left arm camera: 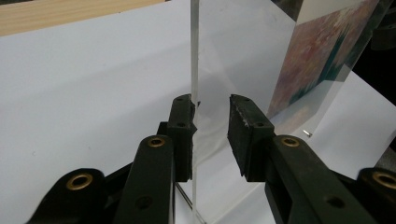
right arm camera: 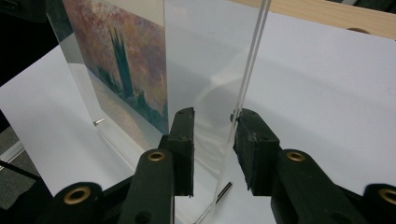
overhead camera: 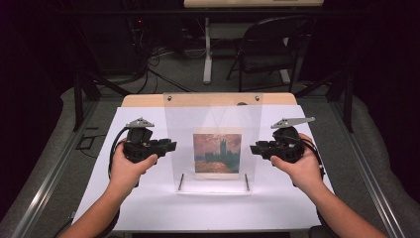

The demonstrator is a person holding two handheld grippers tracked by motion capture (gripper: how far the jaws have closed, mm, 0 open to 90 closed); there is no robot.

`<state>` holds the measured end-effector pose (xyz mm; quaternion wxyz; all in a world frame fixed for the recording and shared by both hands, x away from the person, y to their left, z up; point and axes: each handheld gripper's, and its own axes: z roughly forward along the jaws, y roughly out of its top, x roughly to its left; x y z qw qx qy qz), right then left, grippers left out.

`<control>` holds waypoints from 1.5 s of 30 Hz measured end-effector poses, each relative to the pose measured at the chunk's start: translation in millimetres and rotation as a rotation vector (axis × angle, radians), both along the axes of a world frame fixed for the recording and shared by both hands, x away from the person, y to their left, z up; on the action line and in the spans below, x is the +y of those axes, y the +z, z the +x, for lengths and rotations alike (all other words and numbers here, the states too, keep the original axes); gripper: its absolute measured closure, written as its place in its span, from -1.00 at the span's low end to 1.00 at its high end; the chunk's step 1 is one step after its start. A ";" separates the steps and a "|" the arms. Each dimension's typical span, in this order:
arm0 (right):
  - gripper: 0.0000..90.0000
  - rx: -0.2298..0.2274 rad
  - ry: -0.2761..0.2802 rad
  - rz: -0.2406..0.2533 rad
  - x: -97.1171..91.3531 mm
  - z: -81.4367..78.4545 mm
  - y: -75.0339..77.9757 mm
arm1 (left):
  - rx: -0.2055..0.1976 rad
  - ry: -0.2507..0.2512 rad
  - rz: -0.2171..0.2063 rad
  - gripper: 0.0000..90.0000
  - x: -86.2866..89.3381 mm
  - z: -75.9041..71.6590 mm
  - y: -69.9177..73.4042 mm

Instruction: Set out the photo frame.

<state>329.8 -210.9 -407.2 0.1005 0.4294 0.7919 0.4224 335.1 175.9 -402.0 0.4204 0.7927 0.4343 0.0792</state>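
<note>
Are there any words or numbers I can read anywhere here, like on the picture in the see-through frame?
None: no readable words or numbers anywhere.
The painting in the clear frame shows towers and a reddish sky, with no lettering to make out.
The left gripper and right gripper carry no readable labels.

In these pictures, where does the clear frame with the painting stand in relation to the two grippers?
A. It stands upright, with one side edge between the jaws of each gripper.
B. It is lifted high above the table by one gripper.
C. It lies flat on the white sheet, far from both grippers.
A: the clear frame stands upright on the white sheet, and the left gripper and right gripper each have a side edge between their jaws.
</note>
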 end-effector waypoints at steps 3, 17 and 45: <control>0.52 -0.006 0.004 0.008 -0.9 -1.6 -1.4 | -0.002 -0.005 0.000 0.56 0.1 -2.6 -2.1; 0.49 -0.010 0.036 -0.009 1.0 -19.4 -10.0 | 0.038 -0.039 -0.040 0.47 3.4 -18.7 -15.7; 0.34 -0.016 0.028 -0.009 -13.4 -37.8 -22.3 | 0.016 -0.016 0.063 0.34 14.6 -34.8 -25.3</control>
